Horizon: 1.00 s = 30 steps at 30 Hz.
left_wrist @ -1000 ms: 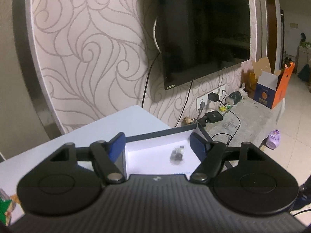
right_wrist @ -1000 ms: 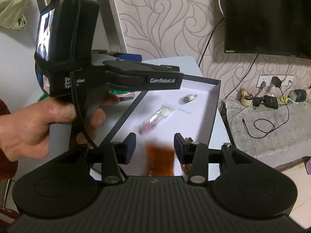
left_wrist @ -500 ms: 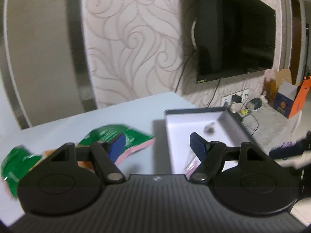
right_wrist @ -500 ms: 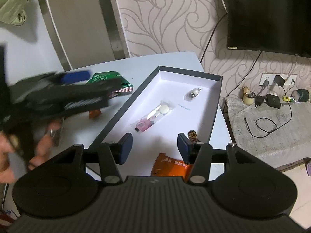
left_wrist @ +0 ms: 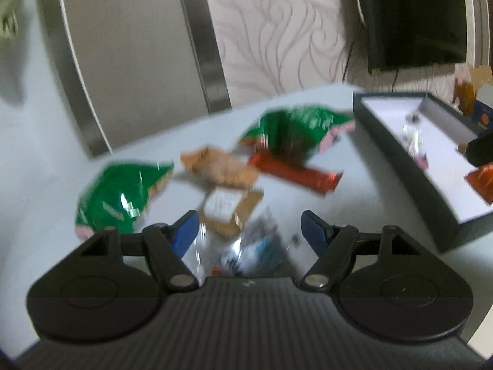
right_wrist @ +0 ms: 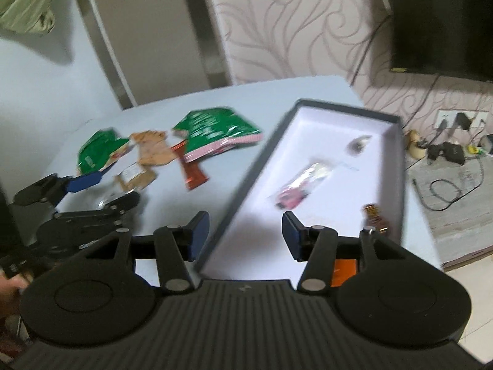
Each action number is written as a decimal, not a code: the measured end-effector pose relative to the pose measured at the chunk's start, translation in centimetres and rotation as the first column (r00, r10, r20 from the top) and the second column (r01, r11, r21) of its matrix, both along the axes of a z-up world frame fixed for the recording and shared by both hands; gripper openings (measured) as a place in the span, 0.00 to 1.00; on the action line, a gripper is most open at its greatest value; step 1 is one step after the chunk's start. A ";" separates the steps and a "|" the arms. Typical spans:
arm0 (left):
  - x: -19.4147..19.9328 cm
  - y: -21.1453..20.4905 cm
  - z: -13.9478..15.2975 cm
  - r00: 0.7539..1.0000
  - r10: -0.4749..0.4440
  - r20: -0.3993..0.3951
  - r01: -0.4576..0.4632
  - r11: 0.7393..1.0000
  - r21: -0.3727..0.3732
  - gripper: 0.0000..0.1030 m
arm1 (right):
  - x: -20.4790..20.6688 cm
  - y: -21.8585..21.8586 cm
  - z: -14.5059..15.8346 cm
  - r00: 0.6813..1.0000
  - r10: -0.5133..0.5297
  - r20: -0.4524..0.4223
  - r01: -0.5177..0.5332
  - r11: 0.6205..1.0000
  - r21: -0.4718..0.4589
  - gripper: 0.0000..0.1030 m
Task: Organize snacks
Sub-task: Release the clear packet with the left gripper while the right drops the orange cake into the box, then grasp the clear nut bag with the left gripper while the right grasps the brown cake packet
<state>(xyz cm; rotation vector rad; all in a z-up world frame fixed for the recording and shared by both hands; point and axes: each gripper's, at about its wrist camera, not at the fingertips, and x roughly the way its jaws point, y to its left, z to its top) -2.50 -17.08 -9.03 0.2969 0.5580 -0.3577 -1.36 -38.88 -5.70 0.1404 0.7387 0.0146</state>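
Note:
My left gripper (left_wrist: 248,231) is open, low over a silvery blue snack packet (left_wrist: 246,252) on the pale table. Beyond it lie a brown packet (left_wrist: 229,212), a tan packet (left_wrist: 215,166), two green bags (left_wrist: 120,197) (left_wrist: 292,129) and a red bar (left_wrist: 295,174). My right gripper (right_wrist: 243,234) is open and empty above the near end of the dark box (right_wrist: 237,197) with a white floor. The box holds a clear pink-ended packet (right_wrist: 302,185), a small grey candy (right_wrist: 357,143), a brown candy (right_wrist: 374,214) and an orange packet (right_wrist: 343,271). The left gripper also shows in the right wrist view (right_wrist: 101,188).
A wall-mounted TV (right_wrist: 443,21) hangs at the right. A low ledge with chargers and cables (right_wrist: 446,160) lies beyond the table's right edge. A grey door frame (left_wrist: 203,40) stands behind the table. A green cloth (right_wrist: 24,0) hangs at the upper left.
My left gripper has swung left from the box down to the snack pile. My right gripper has let the orange packet drop into the box and pulled back, open.

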 end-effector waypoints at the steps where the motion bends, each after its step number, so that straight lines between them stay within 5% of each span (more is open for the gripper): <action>1: 0.4 0.2 -0.4 1.000 0.006 -0.026 -0.006 1.000 0.002 0.72 | 0.2 0.7 -0.1 1.000 0.012 -0.005 -0.012 1.000 -0.002 0.58; 4: 0.2 0.1 -1.5 0.999 -0.029 -0.033 0.030 0.999 0.019 0.80 | 0.6 2.4 -0.3 1.000 0.025 -0.014 -0.025 1.000 -0.001 0.62; 10: -1.1 0.4 -2.1 0.997 -0.076 0.001 0.076 0.995 0.059 0.74 | 2.5 5.7 -0.5 0.996 0.081 -0.030 -0.081 0.997 -0.012 0.62; 19: -1.8 7.4 -1.5 0.999 -0.042 -0.030 0.044 0.997 0.057 0.74 | 8.4 12.6 -2.0 0.982 0.180 -0.053 -0.180 0.984 0.014 0.62; 22: -1.5 9.7 -1.3 0.998 -0.032 -0.048 0.033 0.999 0.040 0.75 | 10.6 14.9 -2.9 0.980 0.190 -0.053 -0.189 0.982 0.030 0.70; 26: -1.5 12.0 -0.9 0.997 -0.033 -0.064 0.034 0.999 0.013 0.75 | 13.6 17.9 -4.1 0.979 0.194 -0.057 -0.198 0.977 -0.075 0.84; 30: -1.6 13.3 -0.9 0.998 -0.030 -0.062 0.030 1.000 0.009 0.75 | 16.3 19.2 -5.7 0.974 0.204 -0.101 -0.218 0.964 -0.154 0.87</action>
